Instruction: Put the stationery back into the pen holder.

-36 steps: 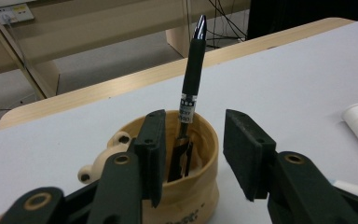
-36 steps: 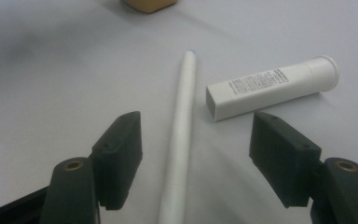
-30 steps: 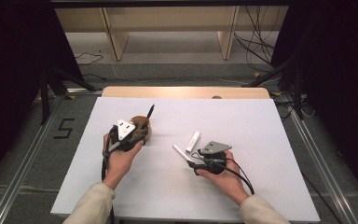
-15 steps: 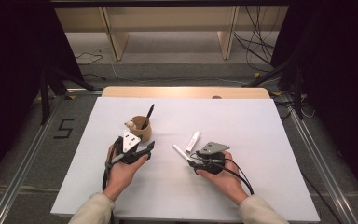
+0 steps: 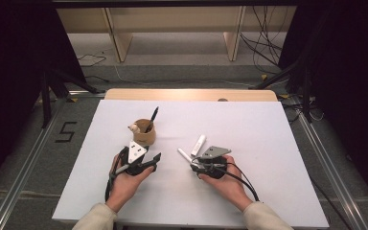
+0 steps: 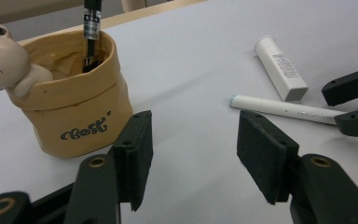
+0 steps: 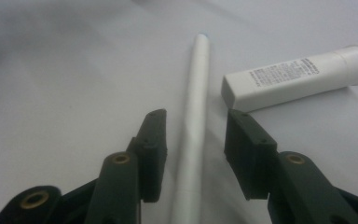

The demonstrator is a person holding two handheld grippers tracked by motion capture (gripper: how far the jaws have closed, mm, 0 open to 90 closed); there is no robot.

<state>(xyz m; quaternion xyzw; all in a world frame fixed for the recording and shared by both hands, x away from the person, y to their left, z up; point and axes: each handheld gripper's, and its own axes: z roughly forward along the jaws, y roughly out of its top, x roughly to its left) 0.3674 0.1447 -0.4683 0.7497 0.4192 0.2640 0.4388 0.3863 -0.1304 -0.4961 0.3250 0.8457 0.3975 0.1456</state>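
Between the jaws of my right tool lies the white pen, lengthwise on the bench, its blue-tipped end pointing away from the tool. The jaws have just been closing and now stand part open on either side of the barrel; I see a gap at each pad, so the pen is straddled, not gripped. I judge this alignment deliberate: with the barrel running along the tool's axis, a further squeeze would catch it squarely across both pads.

Just beyond the right jaw, and apart from the pen, lies a short white tube with printed text, crosswise to the tool. It lies close enough that I would watch that jaw does not nudge it.

My left tool rests low over the bench, jaws wide and holding nothing; they have just been opening. Just ahead of its left jaw stands the tan cup, upright, with a small bear figure on its rim and a black pen leaning inside. I take the empty, open tool beside the cup as a release completed, the black pen being already in its holder.

Farther off from the left tool, to its right, the white pen and tube lie, where the right tool's jaw tips enter. In the high view both hands rest on the bench, with cup and tube just beyond their tools.
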